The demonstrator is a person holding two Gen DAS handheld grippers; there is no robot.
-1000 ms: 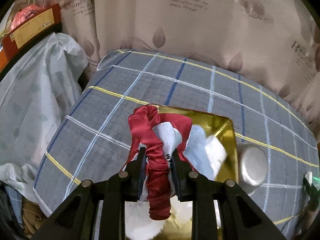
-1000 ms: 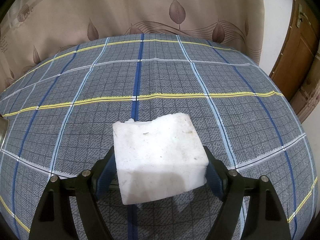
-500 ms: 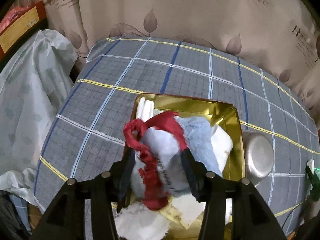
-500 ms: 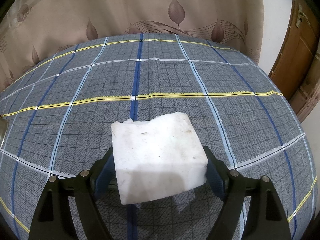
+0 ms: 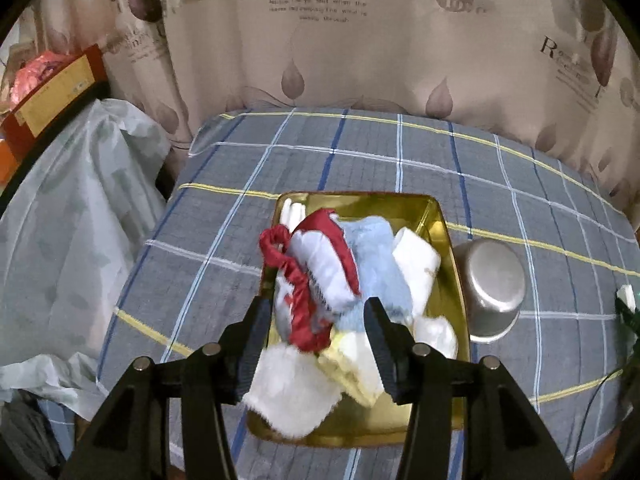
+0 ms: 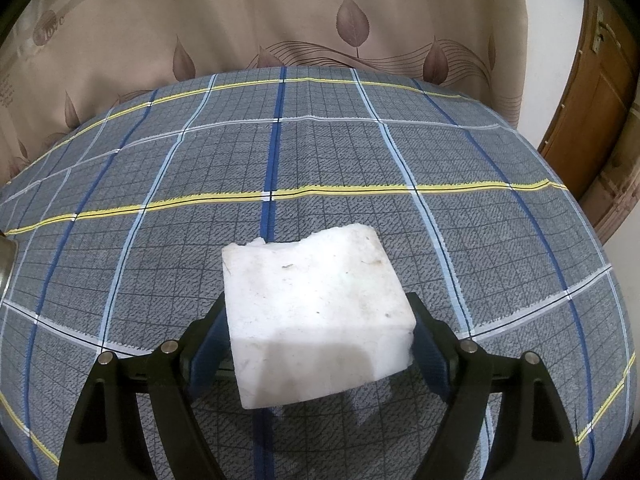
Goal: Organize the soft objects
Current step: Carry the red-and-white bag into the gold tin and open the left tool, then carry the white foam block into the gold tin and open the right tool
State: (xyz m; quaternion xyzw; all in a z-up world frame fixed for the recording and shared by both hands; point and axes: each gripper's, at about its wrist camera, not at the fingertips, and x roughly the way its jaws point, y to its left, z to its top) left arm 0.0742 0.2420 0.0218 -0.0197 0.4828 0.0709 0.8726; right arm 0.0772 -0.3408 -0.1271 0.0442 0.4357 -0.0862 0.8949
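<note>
A gold tray (image 5: 360, 197) on the plaid tablecloth holds a pile of soft things: a red-and-white cloth (image 5: 320, 276), a light blue fluffy cloth (image 5: 380, 268), a white towel (image 5: 416, 264) and a white fluffy cloth (image 5: 288, 396) drooping over its near rim. My left gripper (image 5: 316, 308) hovers open over the pile, its fingers on either side of the red-and-white cloth without pressing it. In the right wrist view my right gripper (image 6: 320, 314) is shut on a white foam block (image 6: 312, 312), held just above the cloth with a shadow beneath it.
An upturned steel bowl (image 5: 494, 284) stands right of the tray. Crumpled pale plastic sheeting (image 5: 72, 216) lies past the table's left edge, with a red box (image 5: 52, 96) behind it. A leaf-print curtain (image 6: 320, 20) backs the table. A wooden door (image 6: 592, 120) is at the right.
The left gripper's jaws opened and let go of the red-and-white cloth, which now lies on the pile in the tray; the gripper drew back. The right gripper and block stayed put.
</note>
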